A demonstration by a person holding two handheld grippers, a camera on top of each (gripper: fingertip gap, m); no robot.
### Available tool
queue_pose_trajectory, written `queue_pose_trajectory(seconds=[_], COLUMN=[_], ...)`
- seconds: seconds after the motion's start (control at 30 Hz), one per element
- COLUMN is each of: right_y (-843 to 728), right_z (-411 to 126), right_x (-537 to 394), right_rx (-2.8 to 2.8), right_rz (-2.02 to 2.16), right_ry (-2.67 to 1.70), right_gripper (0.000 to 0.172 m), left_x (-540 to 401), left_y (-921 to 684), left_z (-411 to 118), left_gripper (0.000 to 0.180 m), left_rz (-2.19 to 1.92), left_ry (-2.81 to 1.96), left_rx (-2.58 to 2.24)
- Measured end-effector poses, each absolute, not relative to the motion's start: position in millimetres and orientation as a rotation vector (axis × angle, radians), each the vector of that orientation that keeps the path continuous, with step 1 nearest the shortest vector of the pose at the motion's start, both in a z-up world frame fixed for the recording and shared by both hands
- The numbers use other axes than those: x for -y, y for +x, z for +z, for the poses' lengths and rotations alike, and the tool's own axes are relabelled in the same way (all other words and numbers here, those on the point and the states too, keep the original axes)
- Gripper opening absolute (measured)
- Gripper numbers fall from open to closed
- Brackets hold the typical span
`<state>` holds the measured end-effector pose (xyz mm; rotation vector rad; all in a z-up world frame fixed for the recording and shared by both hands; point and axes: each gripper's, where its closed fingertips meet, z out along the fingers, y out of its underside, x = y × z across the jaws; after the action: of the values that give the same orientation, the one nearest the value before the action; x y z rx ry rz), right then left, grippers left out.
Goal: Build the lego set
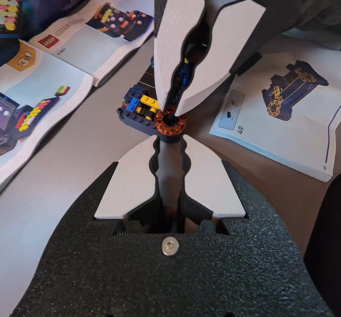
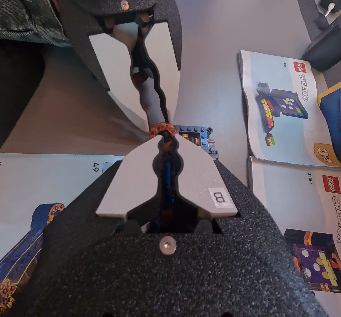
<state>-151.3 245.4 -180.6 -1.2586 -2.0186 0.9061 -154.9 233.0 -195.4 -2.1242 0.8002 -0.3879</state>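
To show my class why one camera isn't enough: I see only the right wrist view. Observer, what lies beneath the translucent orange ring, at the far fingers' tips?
Observer: The left wrist view shows the rounded dark blue end of the multicoloured brick model, sitting between the left gripper fingertips.
Operator: What do my own fingers hide?
Observer: A flat yellow two-stud plate, lying beside a blue brick.

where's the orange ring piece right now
The translucent orange ring sits on the near end of the dark blue brick build, centre of the left wrist view, between both grippers' fingertips, left of the open instruction booklet.
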Motion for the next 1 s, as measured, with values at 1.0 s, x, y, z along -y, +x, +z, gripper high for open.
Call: queue_pose_trajectory(seconds=[1.0], right_y=[-148.4], right_z=[-179.0], right_x=[-255.2], right_rx=[1.999], right_rz=[0.888], right_ry=[-1.314], right_gripper=[0.014], left_x=[-243.5], left_y=[-155.3], left_z=[-180.9], left_gripper=[0.009], left_rz=[-0.317], left_ry=[-2.028], left_rx=[-0.753])
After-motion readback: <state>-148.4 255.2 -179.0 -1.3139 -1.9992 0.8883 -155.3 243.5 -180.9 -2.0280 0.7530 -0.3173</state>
